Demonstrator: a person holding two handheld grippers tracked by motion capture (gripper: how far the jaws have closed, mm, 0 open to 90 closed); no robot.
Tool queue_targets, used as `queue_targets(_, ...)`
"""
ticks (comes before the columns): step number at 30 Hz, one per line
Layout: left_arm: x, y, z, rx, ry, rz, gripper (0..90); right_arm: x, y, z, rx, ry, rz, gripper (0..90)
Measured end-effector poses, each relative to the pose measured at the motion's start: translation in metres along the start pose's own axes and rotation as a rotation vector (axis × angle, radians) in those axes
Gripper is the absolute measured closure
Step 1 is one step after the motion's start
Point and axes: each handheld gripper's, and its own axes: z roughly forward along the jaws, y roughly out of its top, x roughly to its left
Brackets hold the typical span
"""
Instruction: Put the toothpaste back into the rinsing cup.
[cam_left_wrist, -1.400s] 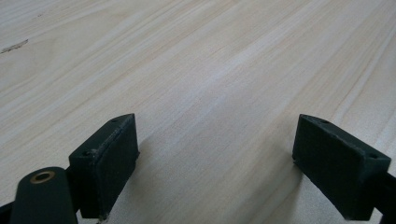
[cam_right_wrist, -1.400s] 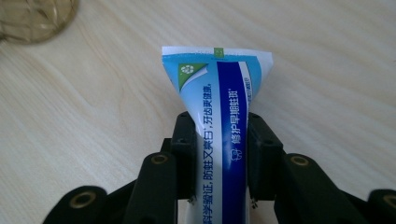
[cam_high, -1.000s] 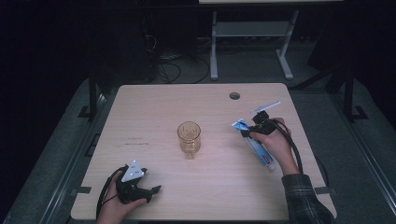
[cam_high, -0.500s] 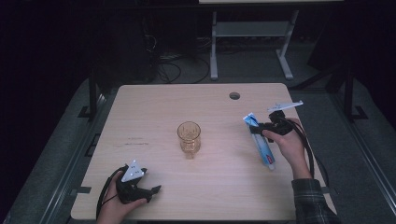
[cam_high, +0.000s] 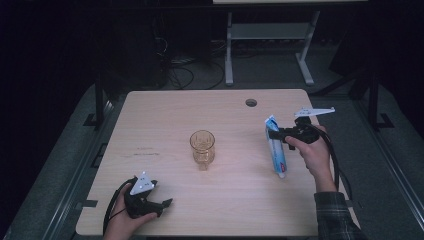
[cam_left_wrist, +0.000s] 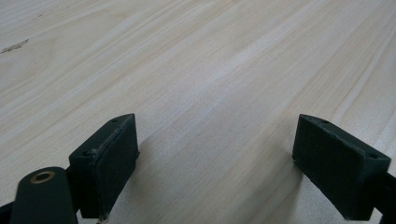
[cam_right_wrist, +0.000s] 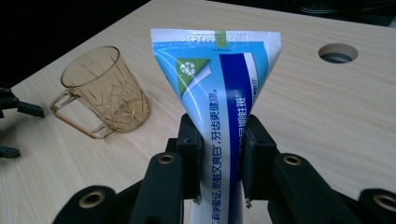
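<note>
Your right tongs (cam_right_wrist: 219, 154) clamp the toothpaste tube (cam_right_wrist: 219, 93) around its middle, held above the tabletop (cam_high: 165, 120) right of the amber cup (cam_high: 202, 148). Your left tongs (cam_left_wrist: 217, 163) rest open.

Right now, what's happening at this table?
A person works with a gripper in each hand. The right gripper is shut on a blue and white toothpaste tube, held off to the right of an empty amber glass mug standing mid-table. The left gripper rests open and empty on the wooden table near its front edge.
</note>
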Motion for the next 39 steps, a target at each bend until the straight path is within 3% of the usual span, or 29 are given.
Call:
queue_targets(17,0.0,0.0,0.0,0.0,0.001,0.0,13.5,0.015,0.016,0.0,-0.089,0.072,-0.054,72.1)
queue_targets(27,0.0,0.0,0.0,0.0,0.001,-0.001,13.5,0.03,0.032,0.009,-0.116,0.106,-0.102,72.1)
queue_targets(39,0.0,0.0,0.0,0.001,0.002,0.002,13.5,0.041,0.048,0.018,-0.136,0.133,-0.127,72.1)
